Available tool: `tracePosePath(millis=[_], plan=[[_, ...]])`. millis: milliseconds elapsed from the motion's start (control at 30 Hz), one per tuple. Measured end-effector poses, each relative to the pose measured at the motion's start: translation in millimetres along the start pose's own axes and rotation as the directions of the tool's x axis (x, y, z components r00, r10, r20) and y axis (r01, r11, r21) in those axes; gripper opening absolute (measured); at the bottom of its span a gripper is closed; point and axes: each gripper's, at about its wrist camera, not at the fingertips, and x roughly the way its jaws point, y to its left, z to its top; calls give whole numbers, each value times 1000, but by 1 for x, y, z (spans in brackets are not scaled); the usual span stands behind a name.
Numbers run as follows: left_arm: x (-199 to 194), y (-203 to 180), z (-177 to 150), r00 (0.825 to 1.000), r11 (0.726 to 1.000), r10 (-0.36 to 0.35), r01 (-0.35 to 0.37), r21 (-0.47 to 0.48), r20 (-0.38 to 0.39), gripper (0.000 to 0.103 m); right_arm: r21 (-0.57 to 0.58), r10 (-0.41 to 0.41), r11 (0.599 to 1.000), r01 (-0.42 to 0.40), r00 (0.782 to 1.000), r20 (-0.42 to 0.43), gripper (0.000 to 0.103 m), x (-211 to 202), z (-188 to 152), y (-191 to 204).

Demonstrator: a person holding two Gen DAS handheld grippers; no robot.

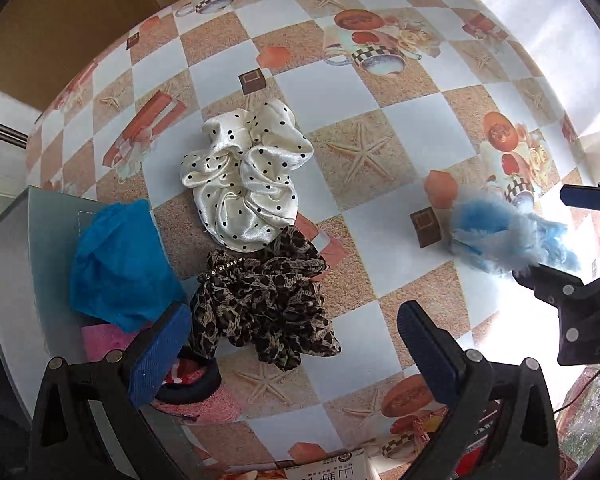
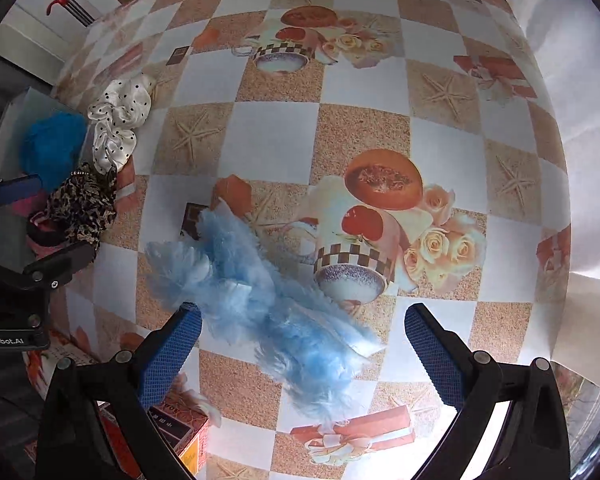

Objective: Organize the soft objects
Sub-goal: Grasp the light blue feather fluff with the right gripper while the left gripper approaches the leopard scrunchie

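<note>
A leopard-print scrunchie (image 1: 266, 300) lies on the table between the open fingers of my left gripper (image 1: 296, 348). A cream polka-dot scrunchie (image 1: 246, 178) lies just beyond it. A grey box (image 1: 32, 240) at the left holds a bright blue soft piece (image 1: 120, 264), a pink one (image 1: 104, 340) and a dark ring (image 1: 192, 388). A fluffy light-blue scrunchie (image 2: 260, 300) lies between the open fingers of my right gripper (image 2: 304, 352), untouched by the pads. It also shows in the left wrist view (image 1: 508, 236). The leopard scrunchie (image 2: 84, 204) and polka-dot scrunchie (image 2: 118, 120) show far left.
The table (image 2: 276, 140) has a checkered cloth printed with cups and starfish. A cardboard box (image 1: 60, 24) stands past the far left edge. A printed carton (image 2: 172, 432) sits at the near edge. The left gripper's body (image 2: 16, 300) is at the left.
</note>
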Motion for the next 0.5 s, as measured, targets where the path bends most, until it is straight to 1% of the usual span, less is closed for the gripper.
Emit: tracePosePath(millis=[67,167,200,233,300,333,367,433,467,500], plan=[[14,-3,2,999,1000,17,-17,11,-30,103,-58,-41,998,39,998,-40,102,16,2,18],[23,-5,4,999,999,32,-32,-1,-39,103,-123,-108,987,99,992,-66,102,34,2,30],[24,-5,5,999,999,31,-32,-3,-41,103,-123,-111,987,101,991,-74,102,39,2,33],[26,-6,5,999,1000,31,-31,-2,-45,103,-103,-90,991,82,993,-80,103,42,1,32],[32,-4,5,997,999,35,-36,-12,-70,103,-62,-80,995,75,994,-71,103,42,4,26],[35,-3,5,996,999,46,-47,-17,-78,103,-60,-84,995,79,994,-75,103,44,5,22],[37,-3,4,994,998,64,-66,-16,-83,103,-53,-82,996,78,994,-78,103,49,10,9],[41,-3,4,990,996,85,-87,-14,-109,103,-60,-83,995,77,991,-102,103,51,20,7],[43,-3,3,989,996,82,-84,-14,-120,102,-72,-85,994,76,989,-125,103,53,28,9],[43,-3,2,990,998,64,-66,-18,-125,96,-68,-81,995,72,988,-134,99,55,37,6]])
